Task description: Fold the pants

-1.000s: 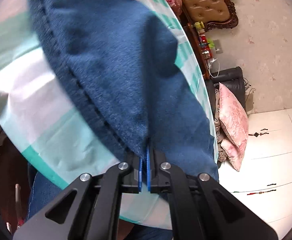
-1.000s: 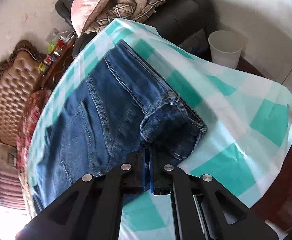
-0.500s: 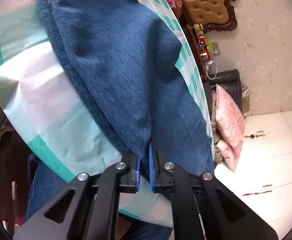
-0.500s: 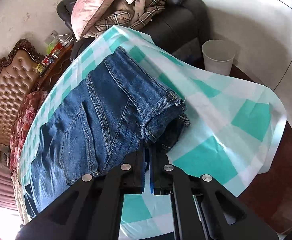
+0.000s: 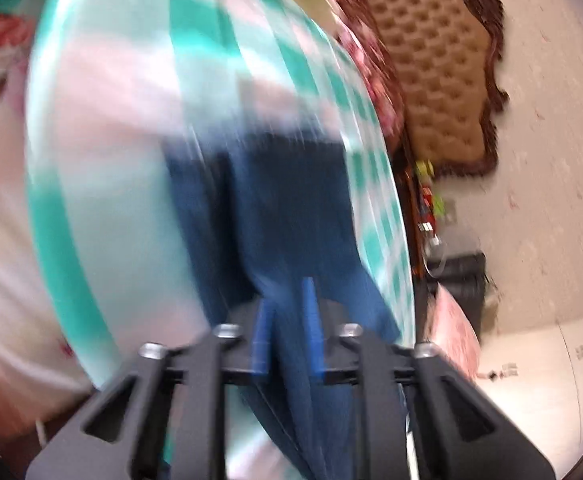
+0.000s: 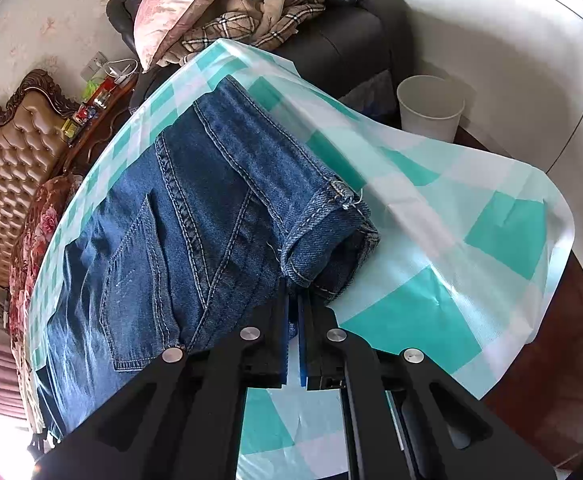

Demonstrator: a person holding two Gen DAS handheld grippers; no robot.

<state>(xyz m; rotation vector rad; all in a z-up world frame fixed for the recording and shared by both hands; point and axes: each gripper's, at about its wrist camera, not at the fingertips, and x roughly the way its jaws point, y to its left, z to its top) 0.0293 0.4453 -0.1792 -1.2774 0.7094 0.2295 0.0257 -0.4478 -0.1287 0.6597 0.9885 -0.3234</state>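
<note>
pants (image 6: 195,216) on checked worktop (image 6: 491,232): folded once, hems over seat. left tongs (image 5: 287,320) pinching denim; right tongs (image 6: 293,340) pinching waistband edge. further fold pending.

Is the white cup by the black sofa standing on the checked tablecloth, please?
No, the white cup stands beyond the edge of the checked tablecloth, off the cloth, beside the black sofa.

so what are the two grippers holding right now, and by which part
Both hold the jeans. The right gripper pinches the folded edge just below the leg hem. The left gripper is closing on denim; the blur hides which part.
</note>
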